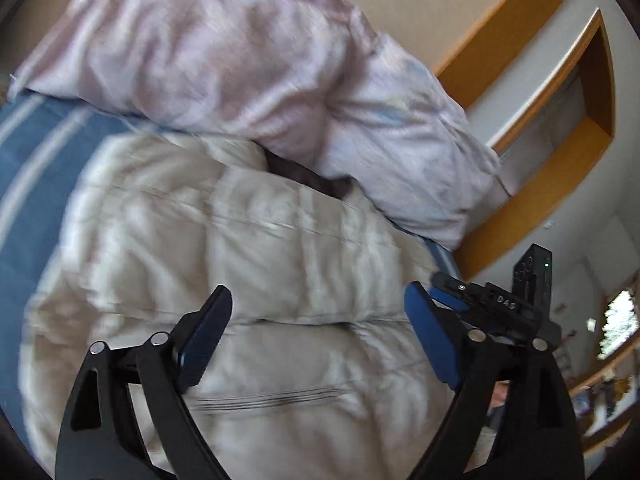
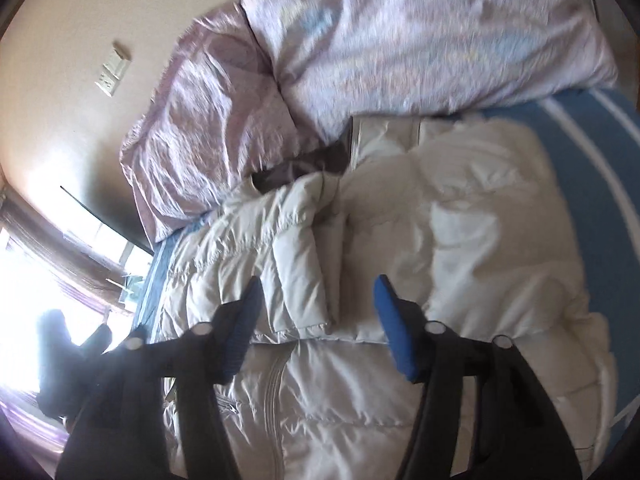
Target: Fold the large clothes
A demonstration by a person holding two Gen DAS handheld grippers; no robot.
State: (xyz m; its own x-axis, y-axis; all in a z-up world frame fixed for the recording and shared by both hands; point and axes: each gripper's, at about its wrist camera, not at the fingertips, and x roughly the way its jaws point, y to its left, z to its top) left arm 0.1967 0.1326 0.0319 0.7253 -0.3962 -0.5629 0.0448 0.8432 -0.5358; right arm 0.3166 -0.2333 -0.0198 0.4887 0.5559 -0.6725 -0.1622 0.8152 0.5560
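A cream quilted puffer jacket (image 1: 260,240) lies spread on the bed, its front zip (image 2: 276,396) running toward me in the right wrist view. My left gripper (image 1: 318,292) hovers over the jacket's body, open wide, with nothing between its fingers. My right gripper (image 2: 318,282) is open above the jacket (image 2: 460,220). A folded-in sleeve (image 2: 296,272) lies beneath the gap between its blue pads (image 2: 394,320), which do not press on it. Both views are blurred.
The bed has a blue sheet with white stripes (image 1: 36,168) (image 2: 580,152). Pale pink and lilac bedding (image 1: 200,60) (image 2: 400,40) is heaped behind the jacket against a beige wall. A wooden frame (image 1: 520,20) stands at the right; a bright window (image 2: 24,280) is at the left.
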